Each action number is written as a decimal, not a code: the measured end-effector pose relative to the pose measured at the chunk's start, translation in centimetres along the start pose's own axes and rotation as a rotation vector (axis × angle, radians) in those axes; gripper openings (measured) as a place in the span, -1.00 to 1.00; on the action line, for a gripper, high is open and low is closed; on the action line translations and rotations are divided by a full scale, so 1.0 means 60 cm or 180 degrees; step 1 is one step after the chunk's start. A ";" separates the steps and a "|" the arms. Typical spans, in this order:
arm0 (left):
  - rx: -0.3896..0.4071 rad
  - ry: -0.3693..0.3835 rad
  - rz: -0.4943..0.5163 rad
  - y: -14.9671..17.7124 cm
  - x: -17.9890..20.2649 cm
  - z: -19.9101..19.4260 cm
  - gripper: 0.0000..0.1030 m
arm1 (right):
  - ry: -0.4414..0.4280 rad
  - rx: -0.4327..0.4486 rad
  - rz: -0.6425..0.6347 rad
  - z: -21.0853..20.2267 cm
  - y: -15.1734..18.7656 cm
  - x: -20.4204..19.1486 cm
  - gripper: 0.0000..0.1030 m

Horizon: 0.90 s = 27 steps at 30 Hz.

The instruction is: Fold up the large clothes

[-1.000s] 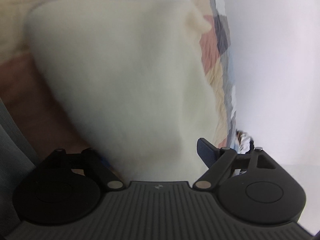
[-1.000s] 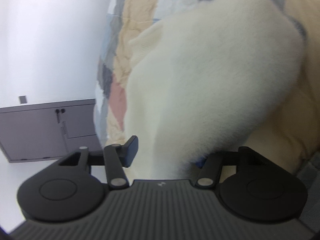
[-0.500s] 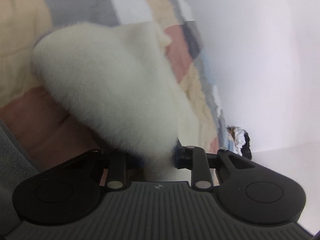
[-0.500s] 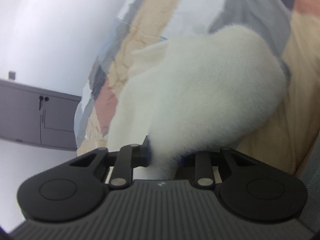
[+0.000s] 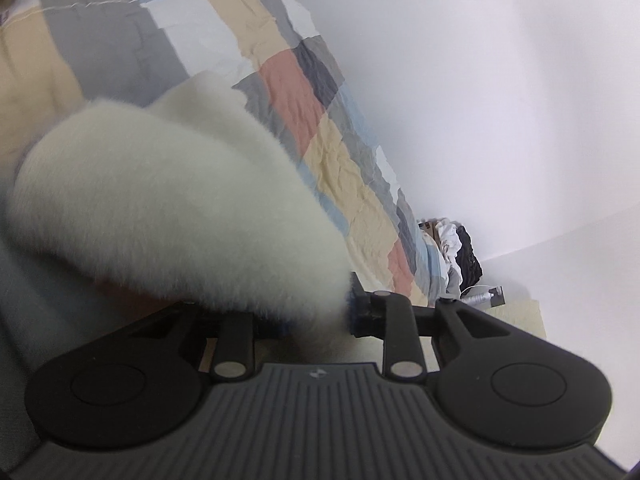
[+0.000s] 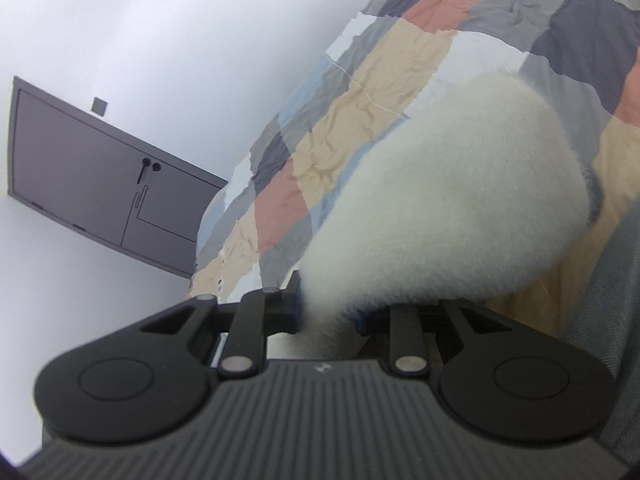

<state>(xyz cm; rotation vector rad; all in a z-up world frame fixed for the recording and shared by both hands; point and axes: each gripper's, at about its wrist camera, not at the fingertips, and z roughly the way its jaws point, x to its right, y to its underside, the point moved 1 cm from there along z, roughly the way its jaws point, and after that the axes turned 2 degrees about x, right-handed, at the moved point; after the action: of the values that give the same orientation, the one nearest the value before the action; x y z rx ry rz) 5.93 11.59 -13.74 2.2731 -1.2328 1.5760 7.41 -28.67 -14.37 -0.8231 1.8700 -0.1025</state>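
A fluffy white garment (image 5: 168, 200) bulges up from between the fingers of my left gripper (image 5: 316, 316), which is shut on a pinch of its fleece. The same white garment (image 6: 448, 216) fills the right half of the right wrist view, and my right gripper (image 6: 328, 312) is shut on another part of it. Both grips hold the cloth lifted above a patchwork bedspread (image 5: 248, 40). The fleece hides the fingertips of both grippers and the rest of the garment lies out of view.
The patchwork bedspread (image 6: 360, 92) covers a bed beside a white wall (image 5: 480, 80). A small heap of clothes (image 5: 456, 248) lies at the bed's far end. A grey cabinet (image 6: 100, 176) stands against the wall. Grey fabric (image 6: 616, 300) lies at the right edge.
Both grippers went from open around the fleece to shut on it. Both then rose with the garment and rolled, so more bedspread and wall show now.
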 end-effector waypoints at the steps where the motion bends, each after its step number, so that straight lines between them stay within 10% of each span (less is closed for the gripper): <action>1: 0.0020 0.0020 0.0028 -0.005 0.006 0.001 -0.39 | -0.0013 0.0013 -0.0011 0.006 -0.003 -0.006 -0.47; 15: 0.0045 -0.0263 0.0606 -0.155 0.092 0.190 -0.35 | 0.0101 0.0057 -0.0212 0.170 -0.114 -0.056 -0.45; 27: 0.0004 -0.0174 0.0734 -0.229 0.010 0.376 -0.29 | 0.0229 -0.0064 -0.0532 0.346 -0.152 -0.021 -0.39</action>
<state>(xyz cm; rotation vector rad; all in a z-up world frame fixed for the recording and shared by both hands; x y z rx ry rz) 31.72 8.91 -18.88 2.2574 -1.5575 1.5933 29.69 -28.85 -18.93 -1.0008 1.8694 -0.2206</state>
